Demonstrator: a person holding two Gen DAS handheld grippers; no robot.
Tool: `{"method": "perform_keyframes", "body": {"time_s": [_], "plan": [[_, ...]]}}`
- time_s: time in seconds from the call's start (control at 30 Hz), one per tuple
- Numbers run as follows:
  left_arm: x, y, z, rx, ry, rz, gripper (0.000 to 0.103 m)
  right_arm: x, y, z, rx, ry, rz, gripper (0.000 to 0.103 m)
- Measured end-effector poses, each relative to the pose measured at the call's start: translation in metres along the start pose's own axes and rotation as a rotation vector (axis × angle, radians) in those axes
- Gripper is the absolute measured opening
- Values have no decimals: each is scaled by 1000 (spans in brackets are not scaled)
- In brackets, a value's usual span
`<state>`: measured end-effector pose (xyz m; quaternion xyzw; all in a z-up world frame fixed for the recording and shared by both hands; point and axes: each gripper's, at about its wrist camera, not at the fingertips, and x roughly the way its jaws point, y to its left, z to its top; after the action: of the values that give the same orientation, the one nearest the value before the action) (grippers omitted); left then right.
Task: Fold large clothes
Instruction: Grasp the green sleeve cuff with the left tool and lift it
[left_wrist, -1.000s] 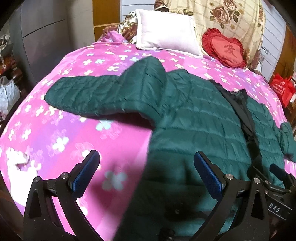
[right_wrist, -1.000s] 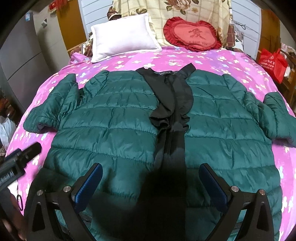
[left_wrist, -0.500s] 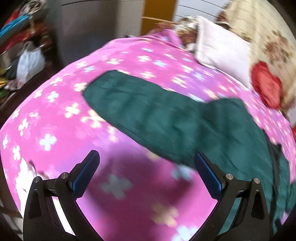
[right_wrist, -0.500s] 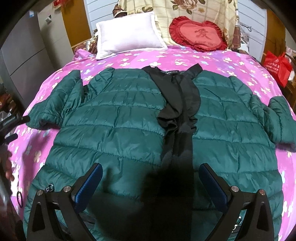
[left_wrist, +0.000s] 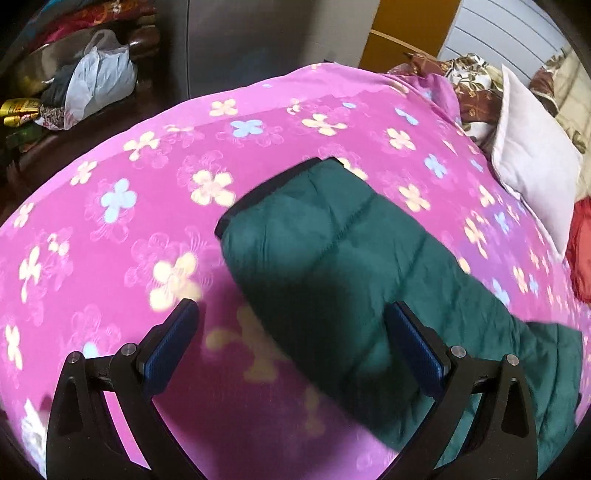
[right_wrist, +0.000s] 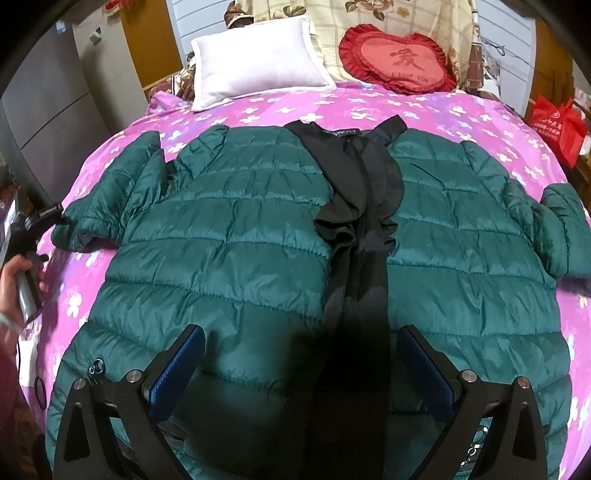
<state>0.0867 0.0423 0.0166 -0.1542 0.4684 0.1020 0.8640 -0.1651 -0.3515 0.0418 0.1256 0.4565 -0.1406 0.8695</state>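
Left wrist view: the left gripper (left_wrist: 291, 332) hovers with fingers spread wide and empty over the green puffer jacket's sleeve (left_wrist: 332, 251) on the pink floral bedspread (left_wrist: 147, 192).

Right wrist view: the right gripper (right_wrist: 301, 360), fingers likewise wide and empty, hangs above the jacket's hem; the green puffer jacket (right_wrist: 229, 236) lies flat, below the white pillow (right_wrist: 258, 74).

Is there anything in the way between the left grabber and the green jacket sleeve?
No, nothing shows in the way. The left gripper is open, with the sleeve lying flat on the pink bedspread just ahead, its near part already between the fingers.
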Motion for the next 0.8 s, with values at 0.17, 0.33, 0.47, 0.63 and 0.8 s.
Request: {"method": "perform_keyframes", "body": {"time_s": [0.17, 0.33, 0.47, 0.63, 0.8], "plan": [[5, 2, 7, -29, -48, -9, 74, 7, 1, -2, -2, 19, -1, 103], [5, -1, 10, -10, -56, -43, 17, 7, 1, -4, -5, 23, -4, 103], [-18, -3, 7, 3, -73, -103, 11, 5, 0, -3, 0, 18, -4, 103], [-80, -19, -13, 112, -161, -186, 10, -4, -3, -8, 14, 11, 3, 103], [-142, -46, -43, 230, -209, -271, 10, -15, -8, -15, 23, 9, 6, 103]]}}
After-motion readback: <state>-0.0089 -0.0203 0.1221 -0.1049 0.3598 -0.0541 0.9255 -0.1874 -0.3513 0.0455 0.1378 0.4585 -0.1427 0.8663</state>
